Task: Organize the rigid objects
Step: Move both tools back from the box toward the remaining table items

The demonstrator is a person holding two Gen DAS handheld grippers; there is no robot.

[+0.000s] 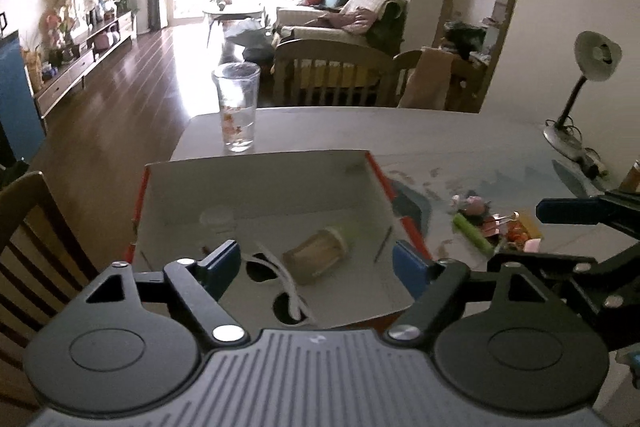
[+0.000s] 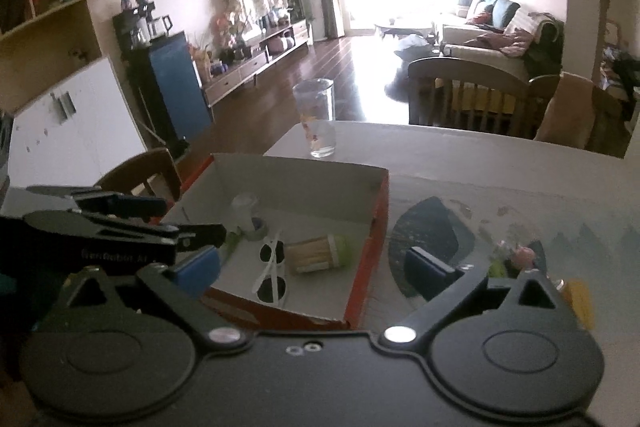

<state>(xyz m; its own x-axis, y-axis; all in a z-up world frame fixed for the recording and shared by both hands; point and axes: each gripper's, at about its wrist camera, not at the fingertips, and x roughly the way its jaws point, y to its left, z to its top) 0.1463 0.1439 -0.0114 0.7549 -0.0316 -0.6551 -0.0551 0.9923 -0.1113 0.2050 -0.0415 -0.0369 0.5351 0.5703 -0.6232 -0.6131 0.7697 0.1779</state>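
An open orange cardboard box (image 1: pixel 256 183) (image 2: pixel 382 211) sits on the table. Inside lie white-framed sunglasses (image 1: pixel 276 279) (image 2: pixel 272 269), a toothpick jar on its side (image 1: pixel 318 255) (image 2: pixel 316 253), a tape roll (image 2: pixel 258 227) and a small white container (image 2: pixel 244 207). My left gripper (image 1: pixel 318 265) is open and empty, hovering over the box's near side above the sunglasses and jar. My right gripper (image 2: pixel 316 267) is open and empty, above the box's near right corner. A pile of small colourful items (image 1: pixel 496 227) (image 2: pixel 516 259) lies on the table right of the box.
A clear drinking glass (image 1: pixel 237 107) (image 2: pixel 316 117) stands behind the box. A desk lamp (image 1: pixel 580 95) stands at the table's right. A dark placemat (image 2: pixel 432 227) lies beside the box. Wooden chairs (image 1: pixel 332 75) surround the table.
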